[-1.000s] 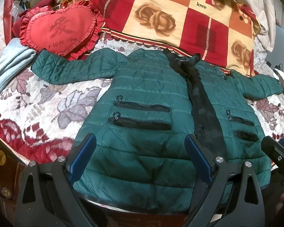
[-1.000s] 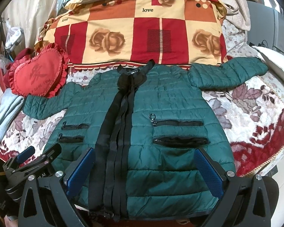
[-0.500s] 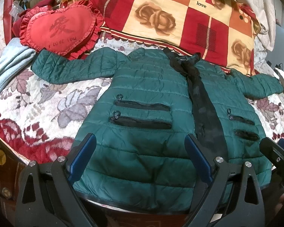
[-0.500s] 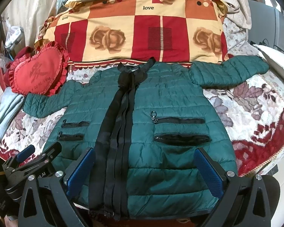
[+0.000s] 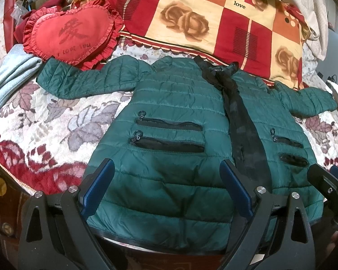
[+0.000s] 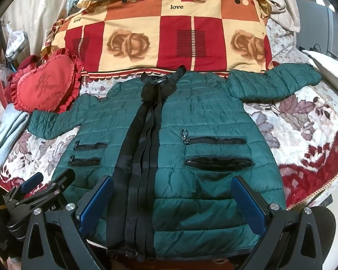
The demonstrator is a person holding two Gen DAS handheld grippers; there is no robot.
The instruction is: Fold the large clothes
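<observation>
The left gripper (image 5: 166, 186), black-framed with blue ribbed pads, stands with its jaws spread wide above the hem of the dark green quilted puffer jacket (image 5: 169, 112), gripping nothing. The right gripper (image 6: 172, 200) is equally wide apart and empty over the same hem, further along toward the jacket's other front panel; in the left wrist view only part of it shows at the lower right edge.

The jacket lies flat, front up, on a floral bedspread (image 5: 45, 121) in cream, mauve and deep red, with both sleeves spread out to the sides. Its shell is smooth and slightly shiny, stitched in horizontal puffy bands. A black fabric placket (image 6: 142, 164) runs from collar to hem, and each front panel carries two black zip pockets with ring pulls. The hem hangs at the bed's near edge, partly hidden behind the gripper frames.

Beyond the collar sits a large pillow in red, cream and orange squares (image 6: 169, 36) printed with brown roses and the word "love". A red heart-shaped cushion with a ruffled edge (image 5: 74, 36) touches the cuff end of one sleeve; its printed characters are faint. A pale grey folded cloth (image 5: 9, 78) is cut off at the left edge. The collar label's lettering is too small to read.
</observation>
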